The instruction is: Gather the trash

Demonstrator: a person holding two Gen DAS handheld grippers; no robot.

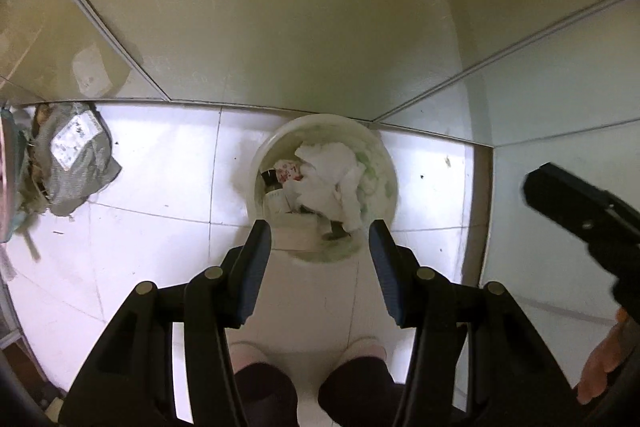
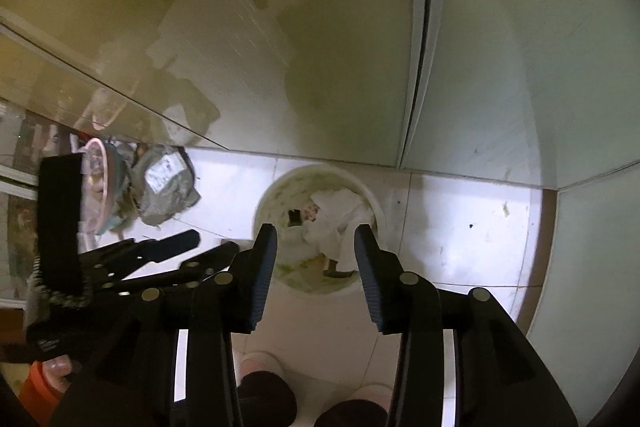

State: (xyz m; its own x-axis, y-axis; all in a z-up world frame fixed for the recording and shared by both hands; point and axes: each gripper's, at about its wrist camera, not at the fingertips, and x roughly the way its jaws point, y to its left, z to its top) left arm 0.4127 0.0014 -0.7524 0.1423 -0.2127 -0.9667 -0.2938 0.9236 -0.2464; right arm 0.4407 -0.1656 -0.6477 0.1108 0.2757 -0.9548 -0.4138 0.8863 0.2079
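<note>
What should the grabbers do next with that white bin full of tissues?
Probably ease the left gripper down onto the near rim of the white bin. Both it and the right gripper hang open and empty just above the bin, which already holds crumpled tissue, so gripping the bin looks like the next step.

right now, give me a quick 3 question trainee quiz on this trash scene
1. True or false: the white bin on the tiled floor is empty.
2. What lies on top inside the bin? A) crumpled white paper B) a shoe C) a banana peel
3. The left gripper and right gripper each hold how many items?

Key
1. False: it holds trash, including crumpled white paper and a dark bottle.
2. A
3. None: both have jaws apart above the bin with nothing between them. The grey wrapped bundle lies untouched by the wall.
</note>
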